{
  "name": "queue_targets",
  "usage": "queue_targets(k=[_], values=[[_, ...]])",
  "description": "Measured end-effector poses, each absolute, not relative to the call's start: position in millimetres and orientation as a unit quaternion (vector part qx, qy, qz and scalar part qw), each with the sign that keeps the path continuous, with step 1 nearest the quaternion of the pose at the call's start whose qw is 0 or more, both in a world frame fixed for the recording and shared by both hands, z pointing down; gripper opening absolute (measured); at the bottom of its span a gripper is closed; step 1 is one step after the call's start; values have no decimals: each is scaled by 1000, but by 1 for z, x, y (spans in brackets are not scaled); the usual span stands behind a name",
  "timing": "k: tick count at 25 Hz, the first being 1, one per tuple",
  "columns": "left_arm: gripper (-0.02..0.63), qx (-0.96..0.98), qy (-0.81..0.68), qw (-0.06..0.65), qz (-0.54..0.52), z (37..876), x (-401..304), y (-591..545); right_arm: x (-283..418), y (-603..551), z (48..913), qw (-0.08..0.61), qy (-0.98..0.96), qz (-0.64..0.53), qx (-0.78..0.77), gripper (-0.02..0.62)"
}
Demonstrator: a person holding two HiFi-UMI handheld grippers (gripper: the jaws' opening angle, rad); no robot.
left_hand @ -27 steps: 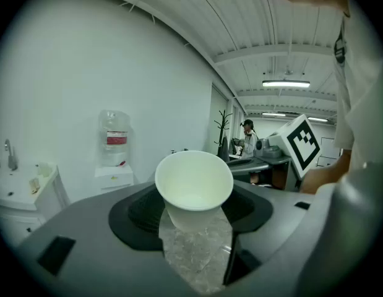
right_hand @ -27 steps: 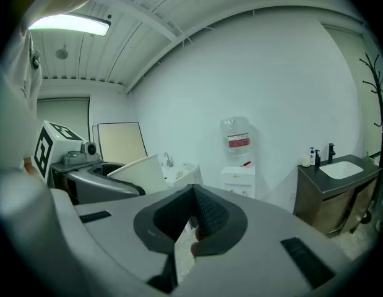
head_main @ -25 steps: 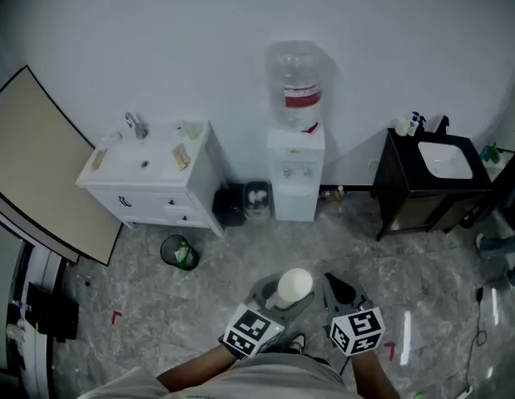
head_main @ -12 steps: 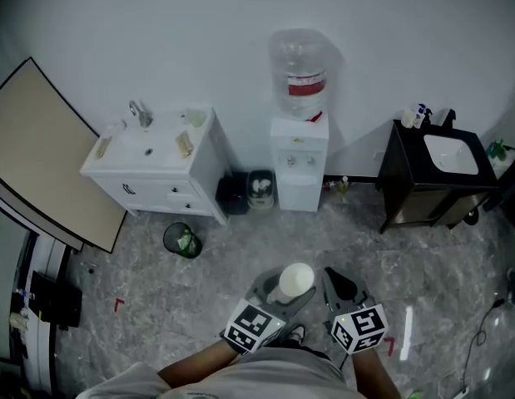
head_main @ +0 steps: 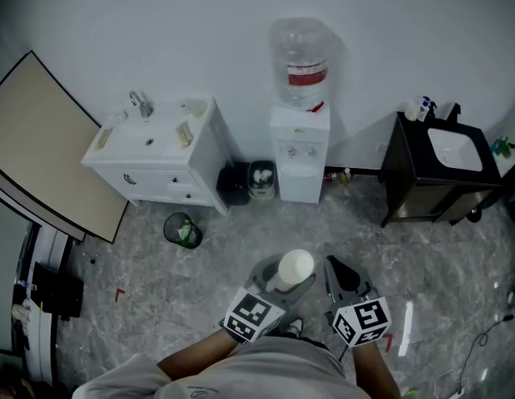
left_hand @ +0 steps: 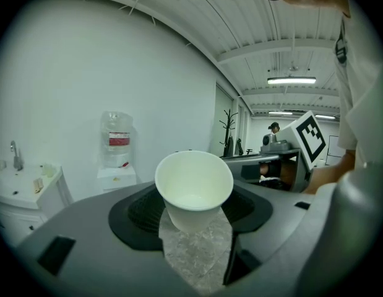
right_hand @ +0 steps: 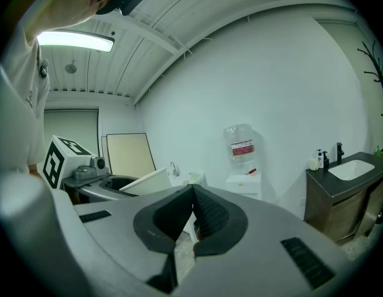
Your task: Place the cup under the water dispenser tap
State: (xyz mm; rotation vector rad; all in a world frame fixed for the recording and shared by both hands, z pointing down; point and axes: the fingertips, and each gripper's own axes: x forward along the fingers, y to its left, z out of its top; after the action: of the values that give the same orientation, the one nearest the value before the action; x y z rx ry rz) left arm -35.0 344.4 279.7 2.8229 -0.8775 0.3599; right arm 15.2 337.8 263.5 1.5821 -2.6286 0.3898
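While the white paper cup [head_main: 294, 266] sits mouth-up, pinched by its sides in the left tongs [head_main: 282, 296], it hangs low in the centre of the frame over the grey marbled floor [head_main: 240, 248]. Just to its right, the right tongs [head_main: 340, 274] are pressed together on nothing. Well apart, at upper centre against the wall, stands the water dispenser [head_main: 299, 152]. It is flanked by a white sink cabinet [head_main: 153, 152] on the left and a dark one [head_main: 440, 177] on the right.

Well ahead of the left gripper [head_main: 284, 283], the taps [head_main: 300, 150] of the water dispenser [head_main: 299, 177] were too small to make out. From above, the base of the cup [head_main: 294, 266] was hidden between that gripper's jaws. In the right gripper view, the left gripper's body covered most of the cup.
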Motion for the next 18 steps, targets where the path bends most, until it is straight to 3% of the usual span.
queue_targets(k=[9,18], values=[[281,944,-296,87,116,290,-32,286,19,286,267,26,-847,125,515,15],[281,952,-277,77,108,308,-38,157,10,160,271,18,-836,118,535,15]])
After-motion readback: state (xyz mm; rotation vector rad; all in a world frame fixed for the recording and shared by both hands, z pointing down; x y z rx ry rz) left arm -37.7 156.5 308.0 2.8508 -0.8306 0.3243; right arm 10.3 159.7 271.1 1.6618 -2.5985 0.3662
